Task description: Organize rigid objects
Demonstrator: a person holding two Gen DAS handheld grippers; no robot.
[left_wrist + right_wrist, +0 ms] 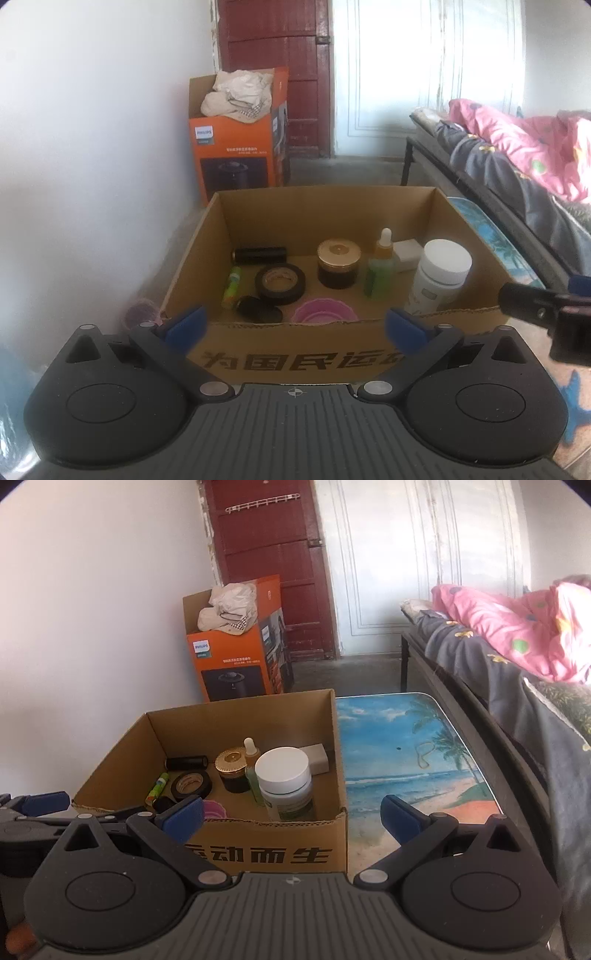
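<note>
An open cardboard box [325, 206] [341, 738] stands on a beach-print table [402, 746]. Inside it are a white-lidded bottle [439, 275] [286, 782], a green dropper bottle [380, 266], a gold-lidded dark jar [338, 262] [232, 766], a black tape roll [280, 283] [191, 784], a green tube [232, 288], a black cylinder [260, 254], a pink dish [325, 312] and a white block [408, 254]. My left gripper [295, 328] is open and empty before the box's near wall. My right gripper [293, 814] is open and empty at the box's near right corner.
An orange Philips carton [236, 147] [231, 661] with cloth on top stands by the white wall and a red door [269, 572]. A bed with a pink quilt [517, 627] runs along the right. A rubber band [423, 753] lies on the table.
</note>
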